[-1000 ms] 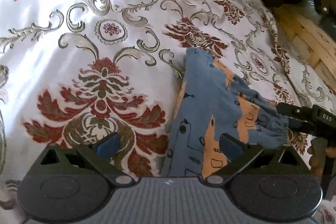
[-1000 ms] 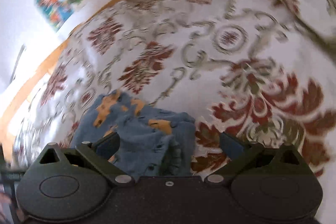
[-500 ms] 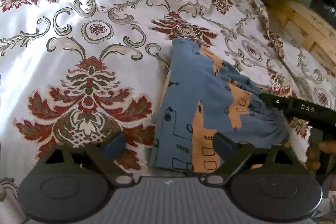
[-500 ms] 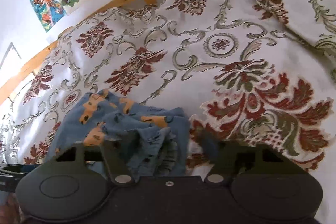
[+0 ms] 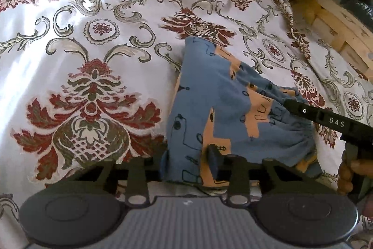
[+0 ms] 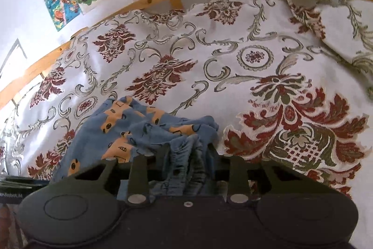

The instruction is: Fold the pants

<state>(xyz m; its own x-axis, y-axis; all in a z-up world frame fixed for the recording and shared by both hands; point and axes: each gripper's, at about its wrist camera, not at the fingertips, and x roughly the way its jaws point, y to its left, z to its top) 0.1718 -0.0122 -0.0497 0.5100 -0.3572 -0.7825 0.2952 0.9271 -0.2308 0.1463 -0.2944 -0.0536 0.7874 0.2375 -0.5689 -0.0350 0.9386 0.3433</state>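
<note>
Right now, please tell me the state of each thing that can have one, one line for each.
Pants: partly folded, bunched at the waistband, lying on the bedspread.
Left tongs: shut on the pants' near edge.
Right tongs: shut on the gathered waistband.
Bedspread: spread over the bed, wrinkled toward the far corner.

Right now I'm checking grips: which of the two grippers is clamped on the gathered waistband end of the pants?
The right gripper: bunched elastic folds of the pants sit between its fingers. The left gripper pinches a flat, smooth edge instead.
</note>
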